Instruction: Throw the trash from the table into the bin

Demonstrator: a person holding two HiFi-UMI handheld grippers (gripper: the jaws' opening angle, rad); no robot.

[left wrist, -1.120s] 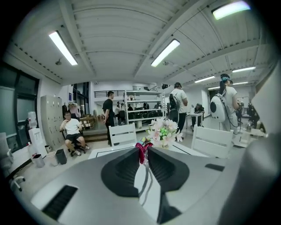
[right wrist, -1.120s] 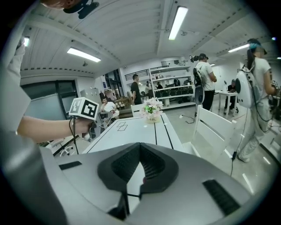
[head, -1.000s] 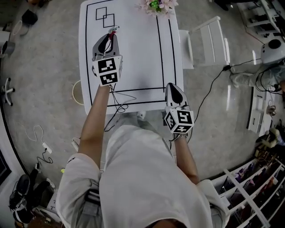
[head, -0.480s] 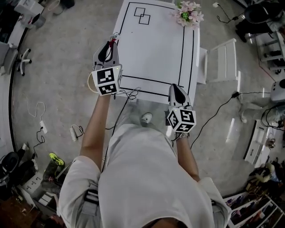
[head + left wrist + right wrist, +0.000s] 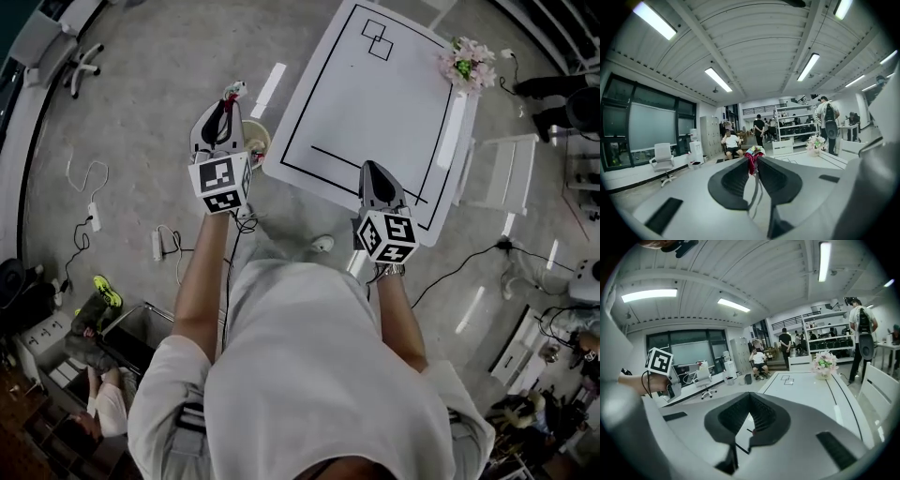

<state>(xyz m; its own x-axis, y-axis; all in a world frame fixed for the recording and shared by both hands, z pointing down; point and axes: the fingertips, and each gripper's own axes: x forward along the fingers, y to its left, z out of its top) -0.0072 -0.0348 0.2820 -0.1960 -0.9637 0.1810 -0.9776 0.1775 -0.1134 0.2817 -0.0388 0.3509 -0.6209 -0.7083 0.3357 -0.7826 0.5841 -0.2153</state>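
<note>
Head view, steeply down. We list:

- **Left gripper**: grey shell, black ribbed pads, marker cube at its back. Its jaws are clamped on the trash.
- **Trash:** a small crumpled scrap, red with pale and greenish bits, soft and creased, sticking out past the tips. It is held off the table, over the floor.
- **Bin**: round and pale-rimmed, near the trash. It is partly hidden by the left gripper and sits just beside the table's corner.
- **Right gripper**: same build. Its jaws are together with nothing between them, over the table's near edge.
- **Table**: white, smooth, rectangular, with rounded corners. It bears a thin black border line and two overlapping black squares.
- **Flowers**: a pink bunch at the table's far corner.
- **Floor**: grey, mottled, hard, with loose cables.
- **Chair**: white, slatted, beside the table.

In the gripper views we note a ribbed white ceiling with strip lights, dark windows, shelving, and people well apart.
</note>
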